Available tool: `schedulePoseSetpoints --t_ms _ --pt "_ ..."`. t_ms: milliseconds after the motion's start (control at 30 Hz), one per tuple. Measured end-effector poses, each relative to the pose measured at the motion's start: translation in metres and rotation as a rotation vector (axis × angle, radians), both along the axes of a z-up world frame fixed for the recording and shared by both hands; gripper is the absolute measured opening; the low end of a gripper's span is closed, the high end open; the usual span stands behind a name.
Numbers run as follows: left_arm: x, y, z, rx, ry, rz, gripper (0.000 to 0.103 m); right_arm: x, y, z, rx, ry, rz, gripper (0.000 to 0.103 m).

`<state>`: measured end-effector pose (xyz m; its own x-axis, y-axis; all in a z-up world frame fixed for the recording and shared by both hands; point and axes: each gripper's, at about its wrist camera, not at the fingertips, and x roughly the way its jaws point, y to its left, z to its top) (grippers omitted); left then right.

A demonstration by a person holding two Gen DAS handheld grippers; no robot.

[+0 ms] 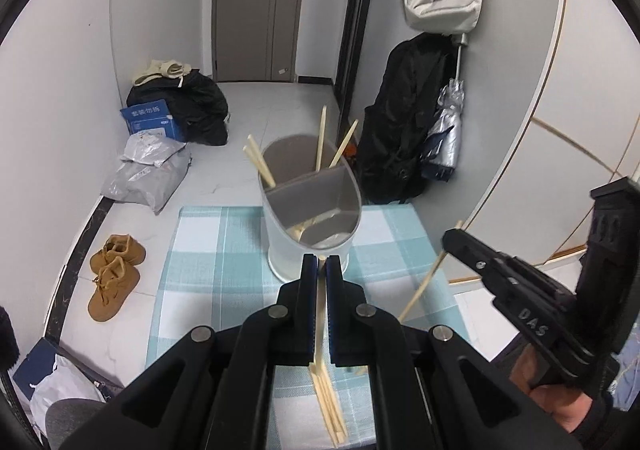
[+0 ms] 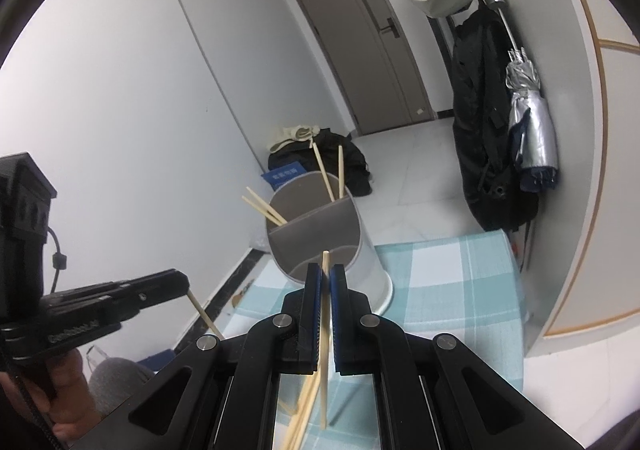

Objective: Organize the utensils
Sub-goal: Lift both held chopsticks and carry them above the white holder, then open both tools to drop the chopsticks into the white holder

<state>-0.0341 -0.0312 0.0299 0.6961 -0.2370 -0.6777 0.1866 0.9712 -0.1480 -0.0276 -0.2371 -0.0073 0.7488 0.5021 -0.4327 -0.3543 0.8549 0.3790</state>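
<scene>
A white utensil holder (image 1: 280,246) with a grey divider stands at the far end of the checked tablecloth (image 1: 200,262). Several wooden chopsticks (image 1: 320,141) stick out of its far compartment. Pale items I cannot identify lie in the near one. My left gripper (image 1: 321,262) is shut on a single chopstick (image 1: 319,314), just in front of the holder. My right gripper (image 2: 327,270) is shut on another chopstick (image 2: 325,330), close to the holder (image 2: 372,262) rim. Each gripper appears in the other's view with its stick hanging below: right gripper (image 1: 450,238), left gripper (image 2: 186,282). Loose chopsticks (image 1: 330,406) lie on the cloth beneath.
The small table drops off on all sides to a tiled floor. Brown shoes (image 1: 114,274), grey parcels (image 1: 148,173) and a blue box (image 1: 150,121) lie at the left. A black coat (image 1: 404,121) and folded umbrella (image 1: 446,129) hang right of the holder.
</scene>
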Motion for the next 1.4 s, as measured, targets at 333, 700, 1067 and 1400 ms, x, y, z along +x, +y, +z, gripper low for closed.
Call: schedulePoseSetpoints --t_ms 333,700,1067,1400 --pt "0.018 -0.001 0.045 -0.062 -0.038 -0.029 0.000 0.017 0.009 0.041 0.009 -0.054 0.010 0.004" --pt "0.059 0.009 0.093 -0.150 -0.065 -0.023 0.000 0.049 0.008 0.104 0.057 -0.116 0.005 0.004" --pt "0.107 0.036 0.108 -0.159 -0.097 0.029 0.000 0.100 0.030 0.145 0.021 -0.177 0.006 0.004" --pt "0.132 0.049 0.090 -0.134 -0.110 0.020 0.000 0.149 0.055 0.148 -0.050 -0.202 0.008 0.004"
